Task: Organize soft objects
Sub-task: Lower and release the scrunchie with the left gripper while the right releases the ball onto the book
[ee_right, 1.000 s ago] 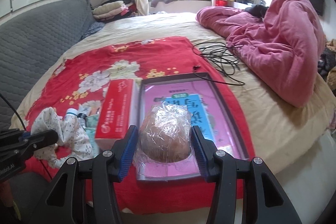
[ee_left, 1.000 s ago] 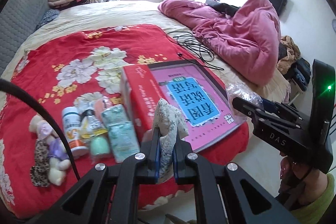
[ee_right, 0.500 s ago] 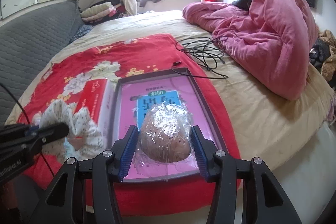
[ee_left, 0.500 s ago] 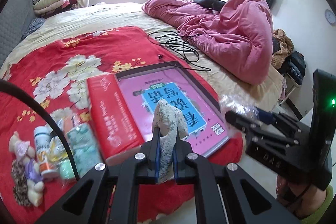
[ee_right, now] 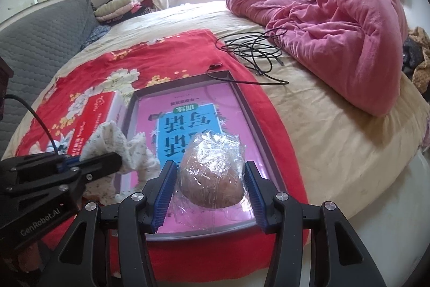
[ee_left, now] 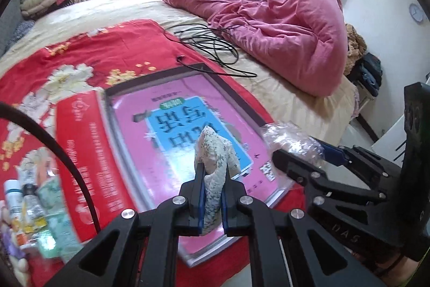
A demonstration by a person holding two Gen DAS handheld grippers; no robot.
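If left gripper, pinching flowery white cloth, or right gripper, hugging plastic-wrapped brown bun, loosens b4 near grey tray, stuff drops.

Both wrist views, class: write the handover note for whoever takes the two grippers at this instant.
Left gripper: jaws shut on the floral cloth, held above the tray.
Right gripper: jaws shut on the plastic-wrapped bun, over the tray's near end.
The tray lies on the red blanket, beside the red box.
Done: both soft items picked up.
Left: set each down in the tray, probably; neither has been released yet.
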